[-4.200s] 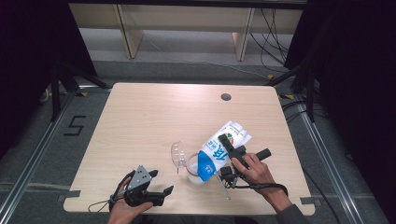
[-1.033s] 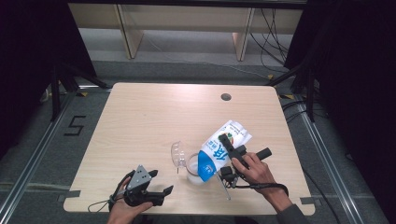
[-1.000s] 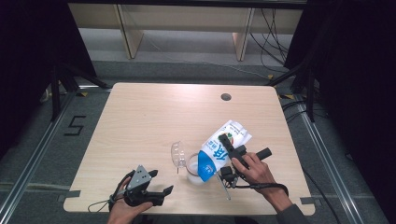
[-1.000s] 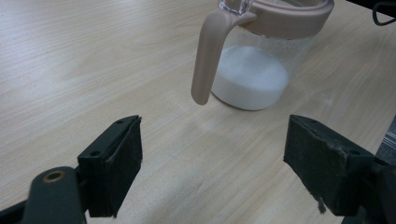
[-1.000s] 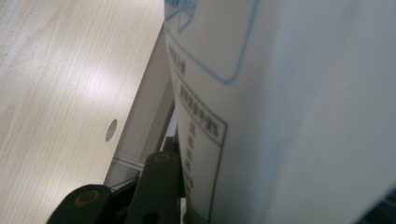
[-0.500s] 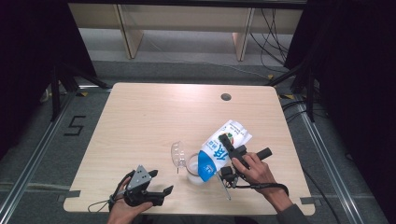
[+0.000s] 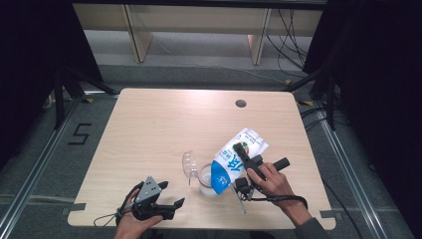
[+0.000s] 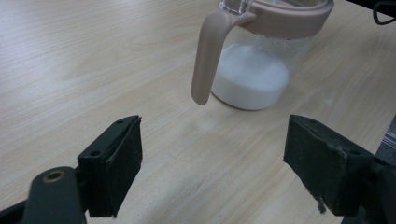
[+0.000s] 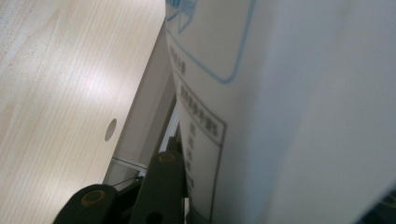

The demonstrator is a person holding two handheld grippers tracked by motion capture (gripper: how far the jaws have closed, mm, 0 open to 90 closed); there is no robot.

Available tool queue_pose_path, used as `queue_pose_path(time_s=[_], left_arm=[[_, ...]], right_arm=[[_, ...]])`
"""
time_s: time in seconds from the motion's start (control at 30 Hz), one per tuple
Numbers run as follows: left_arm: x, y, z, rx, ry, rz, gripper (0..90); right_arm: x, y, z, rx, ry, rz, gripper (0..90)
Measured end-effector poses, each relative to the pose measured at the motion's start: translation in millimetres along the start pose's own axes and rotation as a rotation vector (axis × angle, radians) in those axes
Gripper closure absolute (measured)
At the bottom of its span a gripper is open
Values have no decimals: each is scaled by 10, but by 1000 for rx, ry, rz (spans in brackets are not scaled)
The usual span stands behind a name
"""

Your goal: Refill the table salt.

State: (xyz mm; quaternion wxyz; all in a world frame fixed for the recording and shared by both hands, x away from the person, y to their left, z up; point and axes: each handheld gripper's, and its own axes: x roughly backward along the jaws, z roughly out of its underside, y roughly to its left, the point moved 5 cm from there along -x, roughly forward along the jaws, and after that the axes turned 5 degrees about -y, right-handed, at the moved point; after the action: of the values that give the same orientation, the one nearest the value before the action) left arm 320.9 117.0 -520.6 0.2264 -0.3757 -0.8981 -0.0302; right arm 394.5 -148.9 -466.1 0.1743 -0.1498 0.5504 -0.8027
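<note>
Nothing is shifting since a moment ago: the right tool (image 7: 245, 162) is staying clamped on the tilted bag (image 7: 234, 162), pouring into the jug (image 8: 261, 70) (partly filled) on the counter (image 7: 164, 124); the left tool (image 7: 166, 206) is waiting wide open, empty.

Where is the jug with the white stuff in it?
In the high view the jug stands near the table's front edge, right of middle, under the tilted carton held by the right hand-held gripper.
</note>
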Motion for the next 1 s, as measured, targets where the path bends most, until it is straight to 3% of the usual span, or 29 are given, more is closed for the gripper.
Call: queue_pose_path(time_s=[0.03, 0.2, 0.23, 0.43, 0.47, 0.7, 0.8, 0.97, 1.0], left_arm=[[-1, -8, 3, 16, 0, -3, 190], [0, 1, -1, -6, 0, 2, 189], [-2, -8, 3, 14, 0, -4, 189], [1, 3, -1, -6, 1, 1, 189], [-1, -8, 3, 13, 0, -2, 189], [-1, -7, 3, 14, 0, -4, 189], [-2, -8, 3, 14, 0, -3, 189], [-1, -7, 3, 14, 0, -4, 189], [-2, -8, 3, 14, 0, -3, 189]], right_arm=[[1, -1, 0, -1, 0, 0, 738], [2, -3, 1, 2, 1, 0, 743], [2, -2, 2, 1, 1, 0, 745], [2, 0, 0, -15, 3, -1, 752], [2, 0, 0, -16, 3, -2, 753], [6, 10, -3, -34, 10, 2, 764], [-10, 3, -5, 7, -8, -14, 768], [-12, 0, -9, 10, -9, -19, 776], [-11, 17, -2, -16, -3, -22, 776]])
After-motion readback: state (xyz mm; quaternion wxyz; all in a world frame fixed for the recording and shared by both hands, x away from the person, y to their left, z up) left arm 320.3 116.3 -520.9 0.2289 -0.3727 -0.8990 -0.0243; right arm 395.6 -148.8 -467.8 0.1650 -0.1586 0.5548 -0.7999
